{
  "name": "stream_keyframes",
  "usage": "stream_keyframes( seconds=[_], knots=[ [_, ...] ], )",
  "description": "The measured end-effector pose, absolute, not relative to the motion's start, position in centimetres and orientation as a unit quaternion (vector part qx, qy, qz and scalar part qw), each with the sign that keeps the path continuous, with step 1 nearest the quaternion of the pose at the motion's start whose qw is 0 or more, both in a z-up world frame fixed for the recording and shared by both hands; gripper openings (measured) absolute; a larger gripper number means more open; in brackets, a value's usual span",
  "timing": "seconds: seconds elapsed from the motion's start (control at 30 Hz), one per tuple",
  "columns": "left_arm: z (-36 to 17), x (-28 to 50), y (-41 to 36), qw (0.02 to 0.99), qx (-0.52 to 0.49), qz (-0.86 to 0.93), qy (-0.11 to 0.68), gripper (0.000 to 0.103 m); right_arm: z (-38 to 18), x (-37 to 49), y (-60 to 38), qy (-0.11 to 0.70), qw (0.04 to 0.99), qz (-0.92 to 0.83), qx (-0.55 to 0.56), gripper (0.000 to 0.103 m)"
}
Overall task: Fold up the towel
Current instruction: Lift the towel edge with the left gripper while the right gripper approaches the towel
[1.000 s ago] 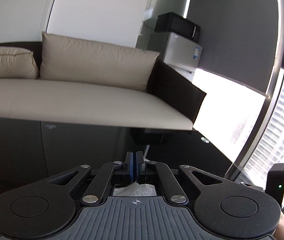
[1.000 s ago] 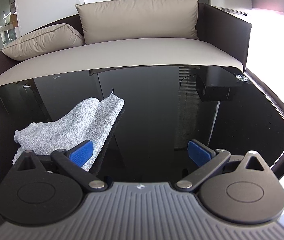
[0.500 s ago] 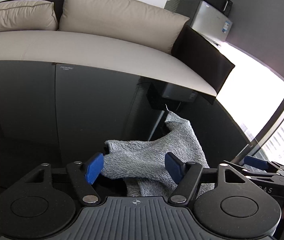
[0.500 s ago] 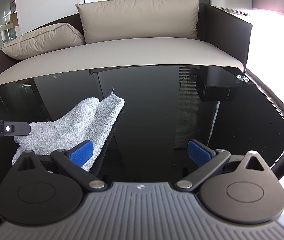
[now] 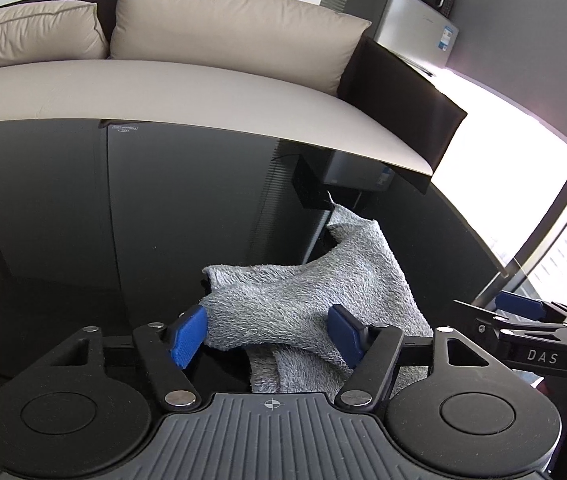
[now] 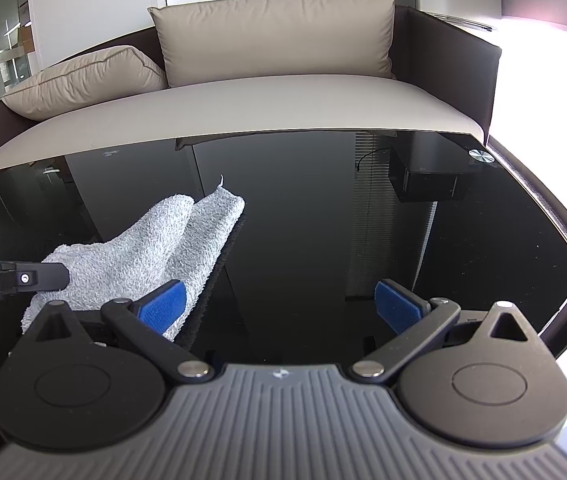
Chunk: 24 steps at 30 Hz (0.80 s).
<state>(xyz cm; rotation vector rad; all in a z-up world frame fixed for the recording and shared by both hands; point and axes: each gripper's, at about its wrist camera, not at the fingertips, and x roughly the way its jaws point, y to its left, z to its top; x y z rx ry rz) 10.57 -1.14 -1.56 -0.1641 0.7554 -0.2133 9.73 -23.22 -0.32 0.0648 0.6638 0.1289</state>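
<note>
A crumpled grey towel [image 5: 315,288] lies on the black glossy table [image 5: 103,240]. My left gripper [image 5: 267,334] is open, its blue pads on either side of the towel's near bunched part, low over it. In the right wrist view the towel [image 6: 155,248] lies at the left. My right gripper [image 6: 279,306] is open and empty over bare table, its left pad [image 6: 161,306] just by the towel's right edge. The left gripper's finger [image 6: 23,278] shows at the towel's left; the right gripper [image 5: 523,336] shows at the right of the left wrist view.
A beige sofa [image 6: 243,96] with two cushions stands right behind the table's far edge. A grey appliance with a black box on top [image 5: 415,28] stands at the back right. A bright window is on the right. A small round metal disc [image 6: 479,154] sits at the table's far right corner.
My left gripper has opened, tilted down from facing the sofa, and come in over the towel. The right gripper has stayed still and open.
</note>
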Motion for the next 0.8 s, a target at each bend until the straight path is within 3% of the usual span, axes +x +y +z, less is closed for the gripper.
stream_keyframes(
  seconds=[0.13, 0.23, 0.3, 0.43, 0.5, 0.57, 0.7, 0.8],
  knots=[
    [-1.7, 10.7, -1.2, 0.919, -0.084, -0.113, 0.369, 0.036, -0.4, 9.7, -23.3, 0.327, 0.942, 0.064, 0.034, 0.103],
    [-1.7, 10.8, -1.5, 0.919, -0.076, -0.121, 0.367, 0.014, -0.4, 9.7, -23.3, 0.326, 0.943, 0.064, 0.034, 0.103],
    [-1.5, 10.6, -1.6, 0.921, -0.072, -0.125, 0.361, 0.010, -0.4, 9.7, -23.3, 0.326, 0.943, 0.061, 0.034, 0.103],
    [-0.6, 10.0, -1.6, 0.928, -0.070, -0.128, 0.344, 0.010, -0.4, 9.7, -23.4, 0.325, 0.943, 0.060, 0.035, 0.103],
    [-0.2, 9.6, -1.7, 0.930, -0.058, -0.128, 0.340, 0.018, -0.4, 9.7, -23.4, 0.324, 0.943, 0.061, 0.034, 0.103],
    [-0.2, 9.3, -2.0, 0.932, -0.040, -0.122, 0.339, 0.018, -0.4, 9.7, -23.3, 0.325, 0.943, 0.062, 0.034, 0.103],
    [-0.1, 8.9, -2.3, 0.932, -0.034, -0.134, 0.335, 0.010, -0.3, 9.7, -23.2, 0.325, 0.943, 0.062, 0.033, 0.103],
    [0.7, 8.3, -2.6, 0.939, -0.027, -0.135, 0.316, 0.010, -0.3, 9.7, -23.2, 0.325, 0.943, 0.060, 0.032, 0.103]
  ],
)
